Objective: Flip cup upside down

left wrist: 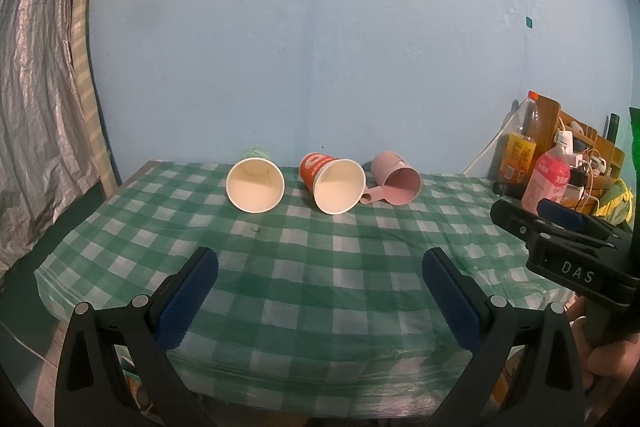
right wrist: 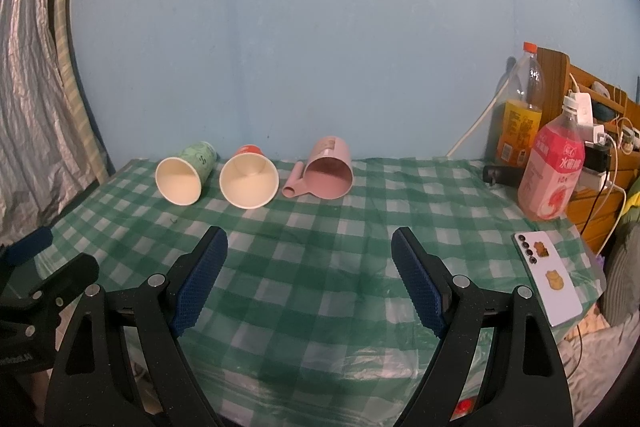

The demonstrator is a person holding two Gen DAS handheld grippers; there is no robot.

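Three cups lie on their sides at the far edge of the green checked table [left wrist: 304, 267], mouths toward me: a green paper cup [left wrist: 255, 185] on the left, a red paper cup [left wrist: 334, 183] in the middle, a pink plastic mug [left wrist: 396, 178] with a handle on the right. They also show in the right wrist view: the green cup [right wrist: 185, 174], the red cup [right wrist: 249, 179], the pink mug [right wrist: 328, 169]. My left gripper [left wrist: 320, 267] is open and empty over the near table. My right gripper [right wrist: 310, 247] is open and empty, also well short of the cups.
Two bottles stand at the right: an orange-labelled one [right wrist: 520, 115] and a pink-labelled one [right wrist: 554, 163]. A white phone [right wrist: 548, 277] lies near the table's right edge. A wooden rack with chargers and cables [right wrist: 596, 131] stands behind. A silver curtain [left wrist: 36, 107] hangs at the left.
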